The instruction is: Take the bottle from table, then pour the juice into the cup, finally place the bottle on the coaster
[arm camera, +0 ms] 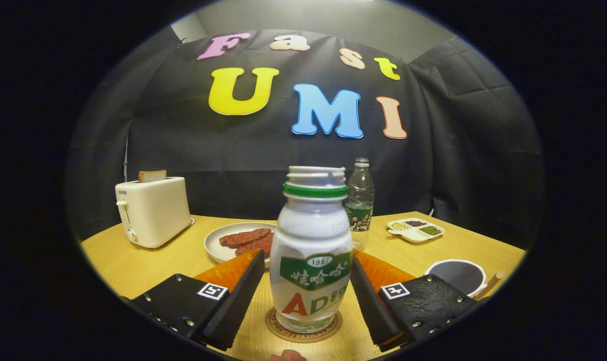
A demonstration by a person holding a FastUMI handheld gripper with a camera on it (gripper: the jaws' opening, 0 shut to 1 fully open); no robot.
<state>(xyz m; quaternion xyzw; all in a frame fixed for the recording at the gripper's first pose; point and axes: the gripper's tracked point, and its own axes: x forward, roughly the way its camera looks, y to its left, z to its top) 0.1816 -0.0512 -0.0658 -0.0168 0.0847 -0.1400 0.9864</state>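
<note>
The bottle (pixel 311 250) stands upright on the coaster (pixel 303 325), uncapped, between the two fingers of the tongs (pixel 307 296); each finger lies close along a flank of the bottle, but whether they press on it or have let go I cannot tell. The last step looks all but done, so the risks lie in the letting go. If one finger opens before the other or clings to the label, the bottle could be dragged sideways or tipped, and with its mouth open whatever juice is left would spill. Drawing the tongs back at a slant rather than straight could clip the bottle's shoulder. The cup (pixel 458 276) sits close beyond the right finger, near the bench edge, so a wide swing that way might knock it. An orange mat (pixel 381 271) lies just behind the bottle. The bench (pixel 133 260) is pale smooth wood, firm and level, so the bottle should stand well once free. Farther back are a plate of meat (pixel 240 240), a toaster (pixel 153 210) with bread in it, a clear water bottle (pixel 361 200) and a divided dish (pixel 416 229), all against a black cloth wall
</note>
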